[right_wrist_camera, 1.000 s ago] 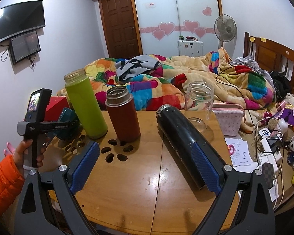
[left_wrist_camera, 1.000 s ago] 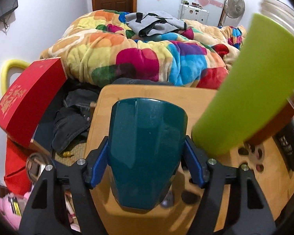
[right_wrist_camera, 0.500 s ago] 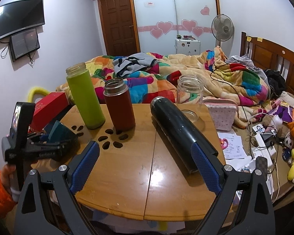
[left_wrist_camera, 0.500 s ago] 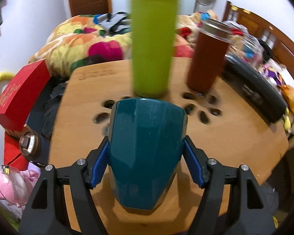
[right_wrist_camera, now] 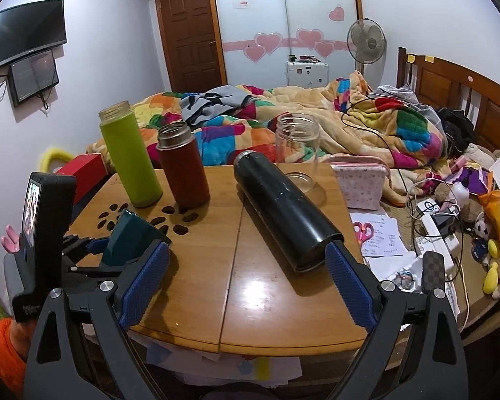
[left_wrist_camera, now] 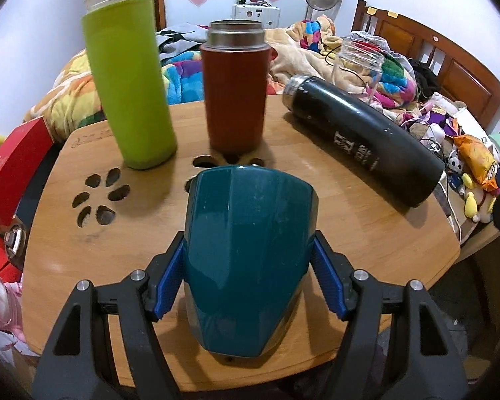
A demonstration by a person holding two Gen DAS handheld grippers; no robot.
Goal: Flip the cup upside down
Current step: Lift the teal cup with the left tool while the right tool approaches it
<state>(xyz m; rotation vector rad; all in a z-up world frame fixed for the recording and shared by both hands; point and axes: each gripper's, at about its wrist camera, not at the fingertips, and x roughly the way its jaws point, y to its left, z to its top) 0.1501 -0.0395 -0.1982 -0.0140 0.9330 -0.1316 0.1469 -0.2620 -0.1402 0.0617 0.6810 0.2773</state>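
Observation:
A dark teal faceted cup (left_wrist_camera: 246, 260) is clamped between the blue pads of my left gripper (left_wrist_camera: 248, 280), held over the near left part of the round wooden table (left_wrist_camera: 366, 233). Its closed base points away from the camera, toward the bottles. In the right wrist view the teal cup (right_wrist_camera: 130, 240) shows tilted in the left gripper at the table's left edge. My right gripper (right_wrist_camera: 246, 283) is open and empty at the table's near edge, its right pad close to the end of a lying black flask (right_wrist_camera: 283, 213).
A green bottle (left_wrist_camera: 126, 80), a brown-red flask (left_wrist_camera: 235, 86) and a clear glass jar (left_wrist_camera: 356, 63) stand on the table; the black flask (left_wrist_camera: 363, 143) lies on its side. Paw-shaped holes (left_wrist_camera: 100, 196) cut the tabletop. A bed with a colourful quilt (right_wrist_camera: 316, 126) lies behind.
My left gripper has swung right with the teal cup, from facing the bed and table edge to facing the bottles over the table. The right gripper has drawn back slightly.

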